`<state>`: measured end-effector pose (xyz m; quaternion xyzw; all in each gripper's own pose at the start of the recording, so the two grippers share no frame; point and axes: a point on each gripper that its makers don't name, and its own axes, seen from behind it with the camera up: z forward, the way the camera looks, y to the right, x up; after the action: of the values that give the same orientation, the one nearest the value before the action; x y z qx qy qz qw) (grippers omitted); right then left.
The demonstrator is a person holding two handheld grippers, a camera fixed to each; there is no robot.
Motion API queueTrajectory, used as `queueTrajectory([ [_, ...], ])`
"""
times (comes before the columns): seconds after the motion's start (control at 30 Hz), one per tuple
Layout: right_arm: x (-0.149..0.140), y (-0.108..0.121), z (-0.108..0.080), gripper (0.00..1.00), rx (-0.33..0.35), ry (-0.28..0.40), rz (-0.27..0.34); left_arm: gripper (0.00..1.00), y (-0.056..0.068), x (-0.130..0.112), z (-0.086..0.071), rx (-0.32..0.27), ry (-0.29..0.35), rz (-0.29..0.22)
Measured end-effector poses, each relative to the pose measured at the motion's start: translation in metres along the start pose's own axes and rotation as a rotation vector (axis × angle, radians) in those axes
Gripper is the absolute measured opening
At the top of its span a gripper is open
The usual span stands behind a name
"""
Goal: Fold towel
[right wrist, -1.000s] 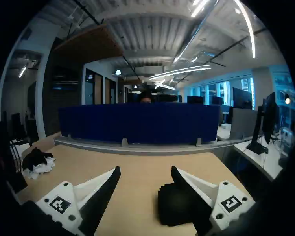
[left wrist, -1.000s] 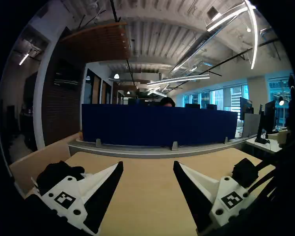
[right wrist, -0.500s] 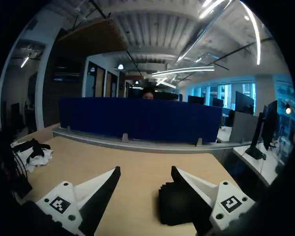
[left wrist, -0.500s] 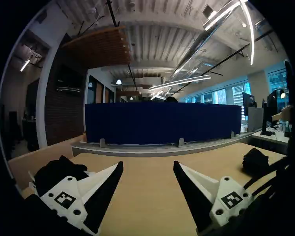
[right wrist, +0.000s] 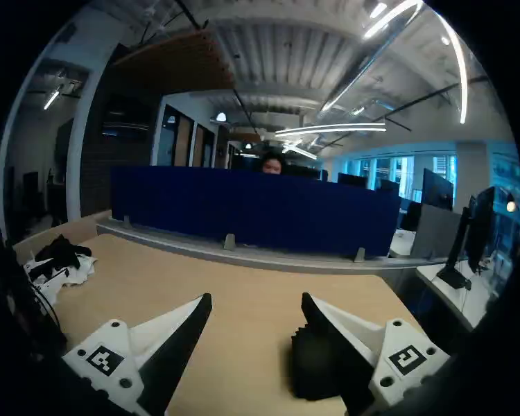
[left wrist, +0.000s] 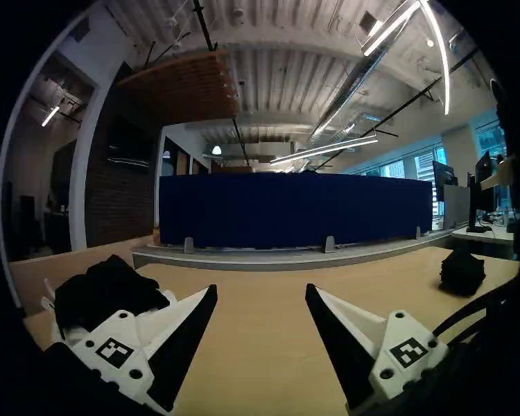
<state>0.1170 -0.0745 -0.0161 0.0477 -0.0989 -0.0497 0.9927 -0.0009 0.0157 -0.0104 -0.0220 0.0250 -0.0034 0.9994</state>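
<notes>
In the left gripper view my left gripper [left wrist: 260,305] is open above the wooden table [left wrist: 260,347], nothing between its fingers. A crumpled pile of black and white towels [left wrist: 104,295] lies just past its left finger. A folded black stack [left wrist: 462,270] sits far right. In the right gripper view my right gripper [right wrist: 256,312] is open too. The folded black stack [right wrist: 319,360] lies on the table beside and partly behind its right finger. The crumpled pile [right wrist: 55,263] is at the far left edge of the table.
A blue divider panel [right wrist: 253,208] on a grey rail closes the far side of the table, with a person's head above it. Monitors [right wrist: 478,222] stand on a neighbouring desk at the right. A dark cable [left wrist: 468,312] runs near my left gripper's right finger.
Both views have swung slightly. The crumpled pile has grown nearer in the left gripper view, and the folded stack has slid rightward. Both grippers stay open.
</notes>
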Motion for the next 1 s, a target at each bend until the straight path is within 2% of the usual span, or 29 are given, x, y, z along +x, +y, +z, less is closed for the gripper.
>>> queueTrajectory([
  [0.5, -0.007, 0.004, 0.005, 1.00, 0.000, -0.003, -0.013, 0.94, 0.004, -0.030, -0.001, -0.001, -0.018, 0.050],
  [1.0, -0.008, -0.001, 0.011, 1.00, 0.019, -0.005, -0.009, 0.94, 0.001, -0.040, 0.000, -0.004, -0.036, -0.001],
])
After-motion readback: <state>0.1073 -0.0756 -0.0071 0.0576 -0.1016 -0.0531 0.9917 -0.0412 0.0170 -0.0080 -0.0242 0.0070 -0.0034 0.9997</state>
